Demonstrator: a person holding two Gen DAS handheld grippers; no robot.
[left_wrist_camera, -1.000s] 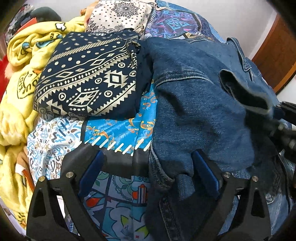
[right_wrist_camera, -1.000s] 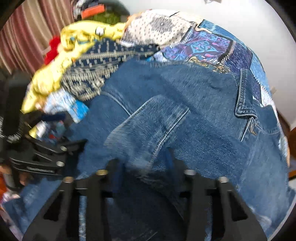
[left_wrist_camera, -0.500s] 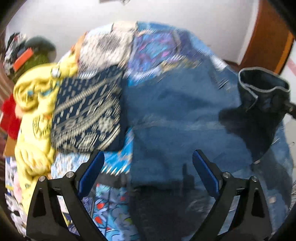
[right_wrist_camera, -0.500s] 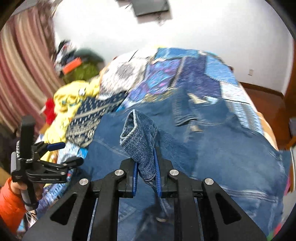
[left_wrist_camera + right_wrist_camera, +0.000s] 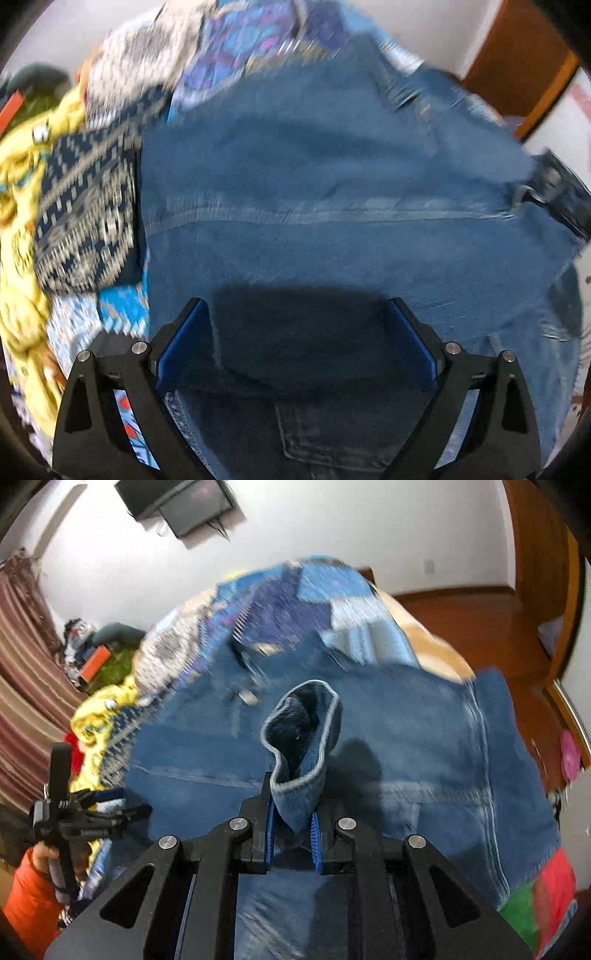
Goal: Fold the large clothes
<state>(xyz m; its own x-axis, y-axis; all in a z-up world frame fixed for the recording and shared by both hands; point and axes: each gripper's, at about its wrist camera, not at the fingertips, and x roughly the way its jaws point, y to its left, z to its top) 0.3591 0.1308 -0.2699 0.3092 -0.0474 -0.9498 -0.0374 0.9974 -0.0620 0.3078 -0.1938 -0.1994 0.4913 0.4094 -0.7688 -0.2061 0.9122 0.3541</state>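
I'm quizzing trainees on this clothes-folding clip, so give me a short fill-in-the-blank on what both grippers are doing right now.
1. The right gripper is shut on a fold of the ____ jacket.
2. The left gripper has its jaws ____.
3. Left of the jacket lies a navy patterned cloth, and beyond it a ____ blanket.

Missing words: denim; open; yellow

- Your right gripper has its jaws nearly closed, pinching a fold of denim.
- Your left gripper hovers with its jaws spread wide, gripping nothing.
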